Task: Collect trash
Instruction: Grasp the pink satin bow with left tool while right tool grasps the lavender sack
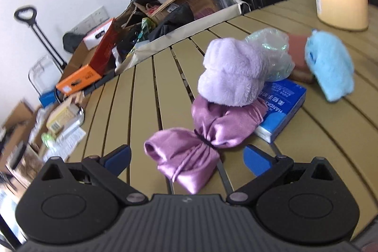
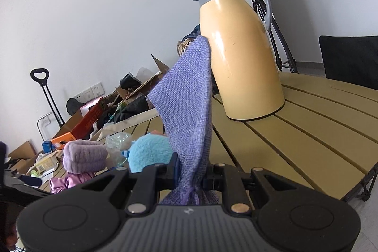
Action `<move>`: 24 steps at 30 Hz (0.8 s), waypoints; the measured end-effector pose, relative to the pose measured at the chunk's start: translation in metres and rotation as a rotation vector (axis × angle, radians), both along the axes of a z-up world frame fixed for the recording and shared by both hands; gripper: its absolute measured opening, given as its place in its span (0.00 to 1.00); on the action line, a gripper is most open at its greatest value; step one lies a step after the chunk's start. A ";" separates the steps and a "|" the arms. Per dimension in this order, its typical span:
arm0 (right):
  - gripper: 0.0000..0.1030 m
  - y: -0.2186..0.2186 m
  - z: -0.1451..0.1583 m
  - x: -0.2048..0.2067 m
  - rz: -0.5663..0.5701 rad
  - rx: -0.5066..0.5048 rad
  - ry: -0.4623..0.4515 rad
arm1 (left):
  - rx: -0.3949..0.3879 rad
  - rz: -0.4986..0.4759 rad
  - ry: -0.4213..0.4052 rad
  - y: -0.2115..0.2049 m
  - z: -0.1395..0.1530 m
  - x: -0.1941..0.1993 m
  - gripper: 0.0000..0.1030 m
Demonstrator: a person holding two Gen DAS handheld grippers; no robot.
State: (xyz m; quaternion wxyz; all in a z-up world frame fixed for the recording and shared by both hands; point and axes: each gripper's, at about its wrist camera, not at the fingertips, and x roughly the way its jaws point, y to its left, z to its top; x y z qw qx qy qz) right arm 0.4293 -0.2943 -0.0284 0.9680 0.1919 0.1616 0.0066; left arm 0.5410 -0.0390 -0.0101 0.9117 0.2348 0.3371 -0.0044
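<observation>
We log a left gripper (image 1: 186, 155), fingers wide, satin pouch (image 1: 200, 141) between them on the tabletop (image 1: 141, 98); right gripper (image 2: 191, 171), fingers pinching woven cloth (image 2: 189, 105).

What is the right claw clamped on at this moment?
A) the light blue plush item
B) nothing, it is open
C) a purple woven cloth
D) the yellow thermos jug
C: the right claw is shut on the purple woven cloth, which sticks up between its fingers.
</observation>
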 end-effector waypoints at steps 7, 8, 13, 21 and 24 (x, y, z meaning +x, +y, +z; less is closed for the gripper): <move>0.16 -0.002 -0.002 0.001 0.010 0.023 -0.001 | -0.039 0.001 0.014 -0.002 -0.006 0.022 1.00; 0.16 -0.003 -0.002 0.001 0.011 0.025 -0.001 | -0.050 0.002 0.019 -0.002 -0.007 0.023 1.00; 0.16 -0.007 -0.003 -0.001 0.010 0.037 -0.003 | -0.103 0.005 0.020 0.001 -0.009 0.029 0.98; 0.16 -0.007 -0.002 -0.002 0.013 0.052 -0.003 | -0.094 -0.038 0.013 0.000 -0.009 0.019 0.66; 0.16 -0.008 -0.002 -0.003 0.018 0.058 -0.006 | -0.090 -0.060 0.006 -0.001 -0.009 0.010 0.57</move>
